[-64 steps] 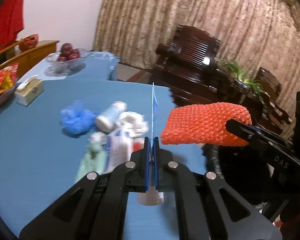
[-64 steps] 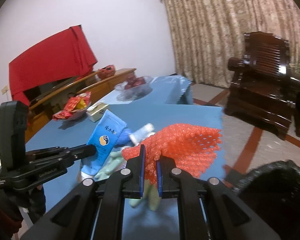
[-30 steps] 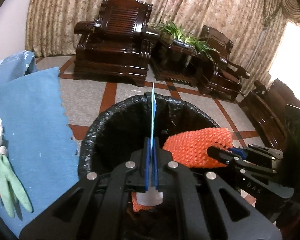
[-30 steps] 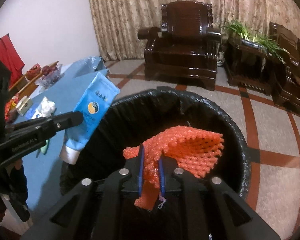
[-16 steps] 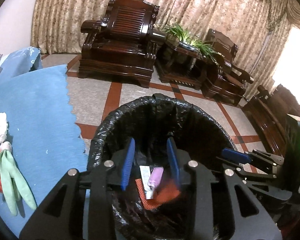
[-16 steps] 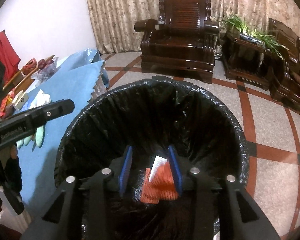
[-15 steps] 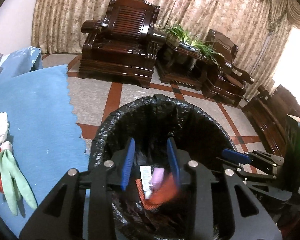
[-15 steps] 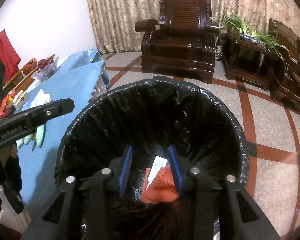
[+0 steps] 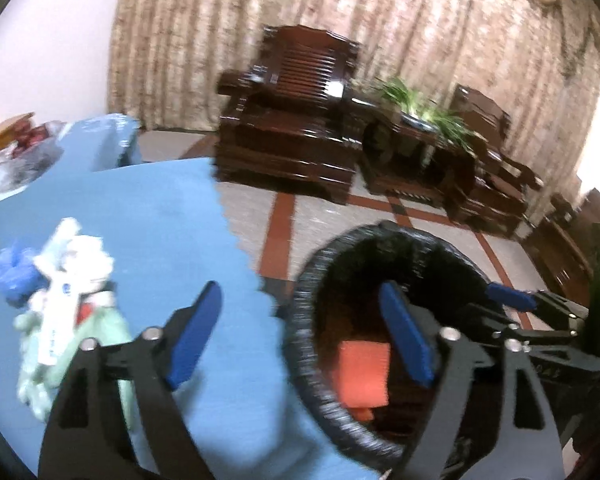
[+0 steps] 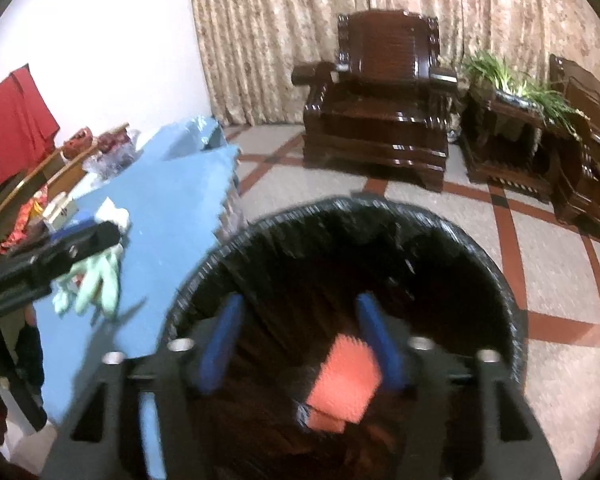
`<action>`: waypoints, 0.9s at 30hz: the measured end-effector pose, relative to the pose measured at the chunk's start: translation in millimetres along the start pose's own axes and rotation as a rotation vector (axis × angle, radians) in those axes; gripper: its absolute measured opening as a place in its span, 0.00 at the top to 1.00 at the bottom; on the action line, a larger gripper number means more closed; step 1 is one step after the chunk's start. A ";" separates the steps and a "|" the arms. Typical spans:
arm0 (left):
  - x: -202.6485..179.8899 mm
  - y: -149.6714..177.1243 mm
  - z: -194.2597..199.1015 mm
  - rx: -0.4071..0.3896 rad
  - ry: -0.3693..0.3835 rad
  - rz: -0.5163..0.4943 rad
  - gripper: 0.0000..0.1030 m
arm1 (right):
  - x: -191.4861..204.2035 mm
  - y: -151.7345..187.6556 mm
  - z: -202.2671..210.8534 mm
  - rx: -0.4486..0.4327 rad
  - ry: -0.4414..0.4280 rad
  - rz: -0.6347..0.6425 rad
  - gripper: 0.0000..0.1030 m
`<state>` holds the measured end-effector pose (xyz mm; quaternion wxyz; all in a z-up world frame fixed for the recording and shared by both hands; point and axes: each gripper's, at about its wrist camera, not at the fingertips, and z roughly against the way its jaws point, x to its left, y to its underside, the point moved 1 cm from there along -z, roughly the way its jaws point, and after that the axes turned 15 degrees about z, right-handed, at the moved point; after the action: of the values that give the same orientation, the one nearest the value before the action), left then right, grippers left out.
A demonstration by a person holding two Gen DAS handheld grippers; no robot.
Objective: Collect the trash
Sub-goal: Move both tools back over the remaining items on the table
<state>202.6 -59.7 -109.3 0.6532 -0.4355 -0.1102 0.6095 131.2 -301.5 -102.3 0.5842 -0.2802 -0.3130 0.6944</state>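
An orange foam-net sleeve (image 10: 346, 376), flattened and squarish with a ribbed, netted surface, lies at the bottom of a round bin lined with a black plastic bag (image 10: 500, 280), on top of another orange scrap; both views are blurred, so finer detail is lost. The left tongs (image 9: 300, 334), black-framed with blue pads, are spreading wide and hold nothing: one pad hangs over the edge of the desk (image 9: 148, 216), the other over the bin's mouth. The right tongs (image 10: 300, 336) are likewise spreading, empty, and hang above the bin's opening with the orange sleeve seen far below between their pads, touching neither. The desk is covered in a light blue cloth with a scalloped edge and stands just beside the bin; on it lies a heap of remaining trash: pale green rubber gloves (image 9: 100, 332), a white tube with print (image 9: 54, 312), crumpled white tissue (image 9: 88, 252) and a blue crinkled wad (image 9: 10, 276). The floor is speckled stone with dark red bands (image 10: 512, 220). Beyond stand dark carved wooden armchairs (image 10: 384, 108), a green potted plant (image 10: 516, 80) on a side stand, and beige patterned curtains (image 10: 284, 20).
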 end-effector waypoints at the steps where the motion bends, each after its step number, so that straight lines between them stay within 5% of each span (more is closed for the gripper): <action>1: 10.2 -3.2 6.6 -0.013 -0.018 0.014 0.18 | 7.4 -6.6 -1.5 -0.017 -0.005 0.009 0.26; 11: 113.1 -24.9 70.3 -0.130 -0.266 0.086 0.13 | 70.9 -50.8 -25.2 -0.106 -0.083 0.064 0.08; 19: 191.2 -26.5 96.4 -0.164 -0.420 0.159 0.14 | 142.5 -71.6 -61.4 -0.109 -0.184 0.143 0.09; 27: 240.9 -20.4 69.7 -0.095 -0.463 0.213 0.24 | 192.8 -82.7 -96.2 -0.092 -0.234 0.192 0.22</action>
<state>225.9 188.0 -146.6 0.5214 -0.3236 -0.2391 0.7525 225.5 -90.8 -106.0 0.4614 -0.2526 -0.3822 0.7598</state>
